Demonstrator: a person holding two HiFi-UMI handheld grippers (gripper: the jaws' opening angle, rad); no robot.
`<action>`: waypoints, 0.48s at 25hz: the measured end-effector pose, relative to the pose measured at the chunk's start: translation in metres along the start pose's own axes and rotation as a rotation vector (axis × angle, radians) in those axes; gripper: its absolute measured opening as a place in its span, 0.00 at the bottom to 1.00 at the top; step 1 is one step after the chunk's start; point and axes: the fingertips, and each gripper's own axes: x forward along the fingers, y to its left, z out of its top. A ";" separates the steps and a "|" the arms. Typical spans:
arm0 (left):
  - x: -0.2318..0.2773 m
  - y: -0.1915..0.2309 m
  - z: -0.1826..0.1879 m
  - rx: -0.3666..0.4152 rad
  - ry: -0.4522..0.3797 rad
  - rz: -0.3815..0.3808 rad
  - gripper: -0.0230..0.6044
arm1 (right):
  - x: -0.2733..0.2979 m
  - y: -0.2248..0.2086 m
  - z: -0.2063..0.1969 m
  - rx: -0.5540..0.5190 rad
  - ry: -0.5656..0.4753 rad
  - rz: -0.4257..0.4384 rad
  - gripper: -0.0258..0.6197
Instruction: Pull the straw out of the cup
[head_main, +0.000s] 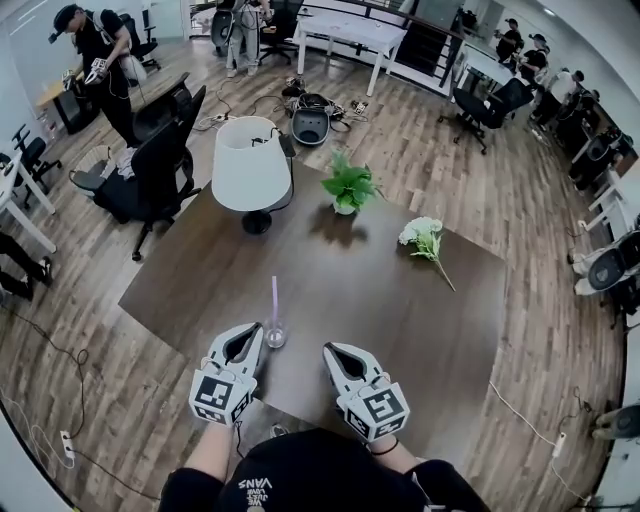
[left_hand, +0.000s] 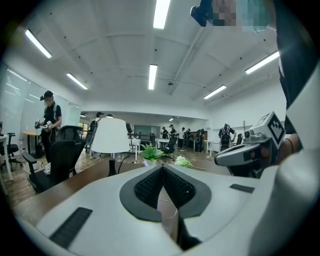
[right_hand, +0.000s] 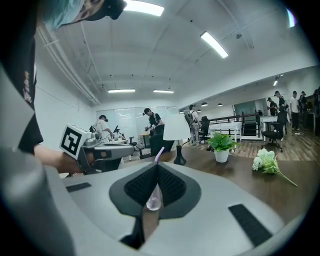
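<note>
A small clear cup (head_main: 276, 336) stands near the front of the dark wooden table (head_main: 400, 300), with a purple straw (head_main: 274, 298) upright in it. My left gripper (head_main: 257, 329) is shut and empty, its tips just left of the cup. My right gripper (head_main: 329, 350) is shut too, a short way to the cup's right. In the left gripper view the cup (left_hand: 170, 218) shows through the slit under the closed jaws (left_hand: 162, 168). In the right gripper view the straw's tip (right_hand: 158, 153) pokes above the closed jaws (right_hand: 156, 165), and the cup rim (right_hand: 153, 202) shows below.
A white-shaded lamp (head_main: 250, 166), a small potted plant (head_main: 348, 188) and a bunch of white flowers (head_main: 424, 238) stand farther back on the table. A black office chair (head_main: 150, 170) is at the table's left corner. People stand at desks in the background.
</note>
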 end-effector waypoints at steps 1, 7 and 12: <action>0.004 0.000 -0.002 0.001 0.007 -0.003 0.05 | -0.001 -0.002 -0.001 0.002 0.001 -0.004 0.07; 0.024 0.000 -0.012 0.012 0.046 -0.019 0.05 | -0.008 -0.010 -0.004 0.008 0.008 -0.029 0.07; 0.038 0.005 -0.019 0.000 0.072 -0.020 0.05 | -0.009 -0.018 -0.005 0.015 0.016 -0.043 0.07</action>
